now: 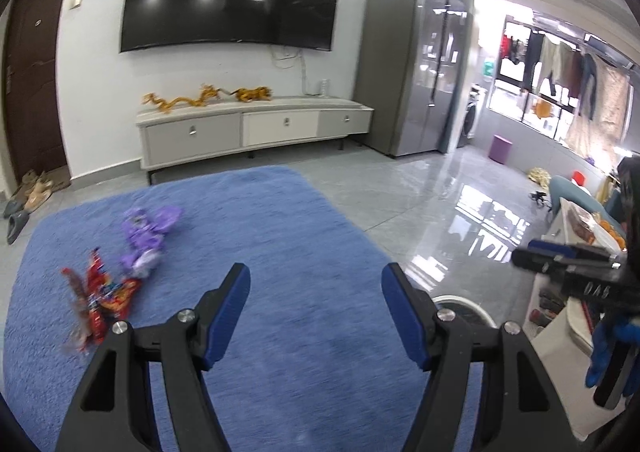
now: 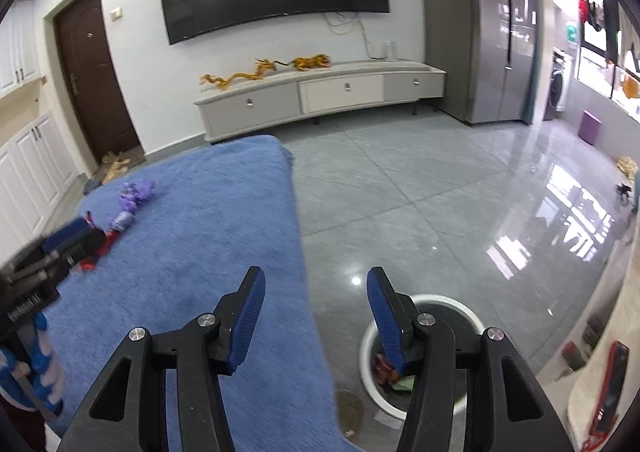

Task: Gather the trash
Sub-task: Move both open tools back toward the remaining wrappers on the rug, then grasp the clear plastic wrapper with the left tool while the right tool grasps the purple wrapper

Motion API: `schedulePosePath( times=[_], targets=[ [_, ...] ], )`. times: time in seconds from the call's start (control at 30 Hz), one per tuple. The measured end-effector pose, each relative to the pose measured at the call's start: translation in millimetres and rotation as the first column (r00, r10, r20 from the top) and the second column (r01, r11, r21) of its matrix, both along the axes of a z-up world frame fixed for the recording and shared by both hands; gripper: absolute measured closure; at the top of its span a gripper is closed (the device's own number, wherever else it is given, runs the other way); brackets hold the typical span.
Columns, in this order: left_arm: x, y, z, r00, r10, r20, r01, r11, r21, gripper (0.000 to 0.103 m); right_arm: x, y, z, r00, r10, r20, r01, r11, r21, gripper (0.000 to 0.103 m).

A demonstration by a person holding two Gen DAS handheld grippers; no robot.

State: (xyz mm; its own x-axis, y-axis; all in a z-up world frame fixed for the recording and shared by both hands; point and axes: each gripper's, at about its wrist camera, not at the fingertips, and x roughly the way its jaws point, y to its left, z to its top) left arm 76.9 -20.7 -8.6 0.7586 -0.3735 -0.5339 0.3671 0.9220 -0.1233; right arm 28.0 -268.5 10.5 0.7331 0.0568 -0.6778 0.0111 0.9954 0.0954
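The left tool (image 1: 316,312) stood parted over the blue rug (image 1: 280,232) with nothing between its pads, as did the right tool (image 2: 316,316). The right one hid part of the white bin (image 2: 452,306), where the wrappers inside were hard to make out. A blurred red snack wrapper (image 1: 104,300) and purple wrappers (image 1: 150,236) lay on the rug

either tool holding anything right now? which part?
Nothing held. Left tool and right tool both open, empty. Red wrapper and purple wrapper lie on the blue rug.
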Motion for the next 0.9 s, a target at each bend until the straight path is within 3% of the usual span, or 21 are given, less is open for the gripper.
schedulePosePath(
  times=[0.2, 0.5, 0.73, 0.9],
  targets=[
    [14, 55, -21, 0.993, 0.11, -0.049, -0.109, 0.994, 0.017, 0.04, 26, 39, -6, 0.994, 0.107, 0.004, -0.107, 0.994, 0.006, 0.053],
    [31, 142, -45, 0.95, 0.291, -0.115, -0.291, 0.957, 0.019, 0.047, 64, 90, -34, 0.965, 0.254, -0.068, -0.253, 0.967, 0.02, 0.053],
    [57, 198, -67, 0.908, 0.376, -0.185, -0.378, 0.925, 0.031, 0.055, 108, 146, -37, 0.907, 0.413, -0.08, -0.411, 0.911, 0.043, 0.055],
    [73, 218, -79, 0.9, 0.359, -0.246, -0.37, 0.929, -0.001, 0.056, 144, 195, -41, 0.855, 0.511, -0.09, -0.506, 0.859, 0.074, 0.056]
  ],
)
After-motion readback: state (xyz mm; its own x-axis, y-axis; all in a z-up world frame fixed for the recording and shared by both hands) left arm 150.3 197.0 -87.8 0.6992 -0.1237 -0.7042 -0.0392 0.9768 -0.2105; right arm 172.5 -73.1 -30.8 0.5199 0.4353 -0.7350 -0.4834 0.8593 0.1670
